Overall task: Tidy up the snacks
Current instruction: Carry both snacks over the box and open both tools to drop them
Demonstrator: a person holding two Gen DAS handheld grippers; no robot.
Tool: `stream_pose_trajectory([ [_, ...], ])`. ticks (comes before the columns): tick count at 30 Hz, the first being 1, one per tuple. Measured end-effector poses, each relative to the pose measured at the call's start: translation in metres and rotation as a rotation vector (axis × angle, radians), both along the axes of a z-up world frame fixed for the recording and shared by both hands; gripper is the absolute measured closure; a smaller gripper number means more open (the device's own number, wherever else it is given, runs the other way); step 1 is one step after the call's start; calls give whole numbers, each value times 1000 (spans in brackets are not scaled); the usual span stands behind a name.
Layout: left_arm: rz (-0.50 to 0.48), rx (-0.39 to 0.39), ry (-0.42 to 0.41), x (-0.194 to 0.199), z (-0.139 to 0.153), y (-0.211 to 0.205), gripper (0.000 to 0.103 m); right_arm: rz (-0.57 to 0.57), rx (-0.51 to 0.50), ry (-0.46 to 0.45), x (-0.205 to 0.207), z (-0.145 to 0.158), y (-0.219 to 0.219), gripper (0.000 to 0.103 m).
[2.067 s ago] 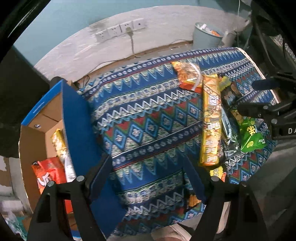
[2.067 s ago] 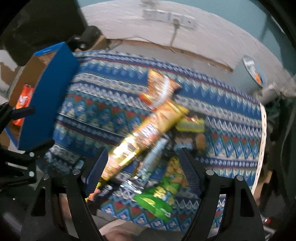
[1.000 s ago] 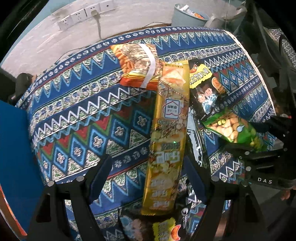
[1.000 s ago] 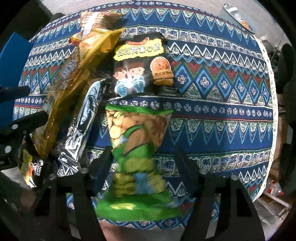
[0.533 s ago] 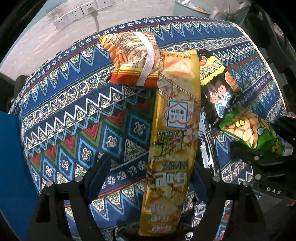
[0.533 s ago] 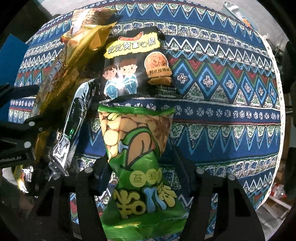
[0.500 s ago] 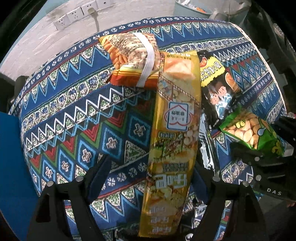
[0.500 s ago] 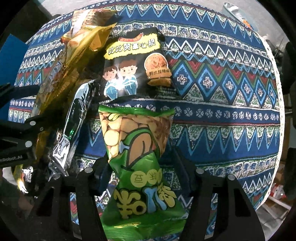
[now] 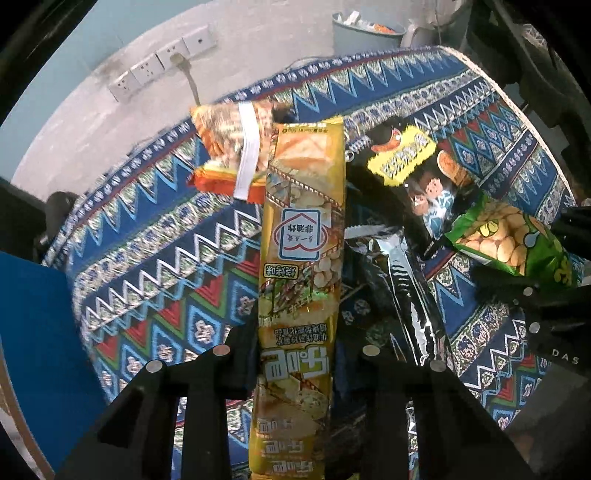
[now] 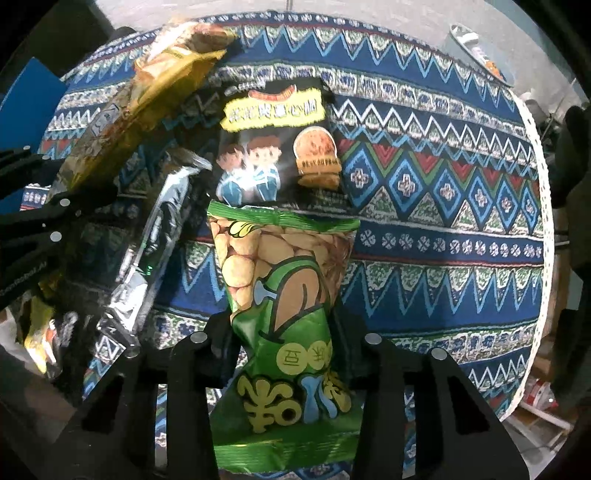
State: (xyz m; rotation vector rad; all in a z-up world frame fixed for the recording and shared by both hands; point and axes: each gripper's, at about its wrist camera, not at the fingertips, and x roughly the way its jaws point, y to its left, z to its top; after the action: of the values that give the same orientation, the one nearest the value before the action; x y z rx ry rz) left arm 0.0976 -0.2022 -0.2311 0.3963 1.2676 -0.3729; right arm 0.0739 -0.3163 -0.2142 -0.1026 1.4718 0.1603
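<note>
My left gripper [image 9: 295,347] is shut on a long yellow cracker pack [image 9: 301,258] and holds it tilted up off the patterned table; the pack also shows in the right wrist view [image 10: 147,92]. My right gripper [image 10: 284,339] is shut on a green peanut bag [image 10: 284,288], pinched at its middle; the bag also shows in the left wrist view [image 9: 509,243]. A black snack bag with cartoon children [image 10: 277,144] lies beyond it. An orange snack bag with a white band [image 9: 236,147] lies at the far side.
A silver-black wrapper [image 9: 399,288] lies between the two held packs. A blue-sided cardboard box [image 9: 33,332] stands at the table's left. The patterned cloth [image 10: 443,229] is bare on the right. A grey bin [image 9: 365,33] and wall sockets [image 9: 162,62] are behind.
Both grippers have closed: the left on the yellow cracker pack, the right on the green peanut bag. Both packs have lifted a little and the views have shifted slightly.
</note>
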Motion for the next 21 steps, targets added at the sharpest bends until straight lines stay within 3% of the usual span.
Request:
stream_pose_trajectory([
  [15, -9, -14, -145, -11, 53, 36, 71, 22, 17, -113, -4, 60, 9, 64],
  [21, 12, -42, -184, -17, 74, 53, 71, 34, 26, -147, -1, 71, 17, 64],
])
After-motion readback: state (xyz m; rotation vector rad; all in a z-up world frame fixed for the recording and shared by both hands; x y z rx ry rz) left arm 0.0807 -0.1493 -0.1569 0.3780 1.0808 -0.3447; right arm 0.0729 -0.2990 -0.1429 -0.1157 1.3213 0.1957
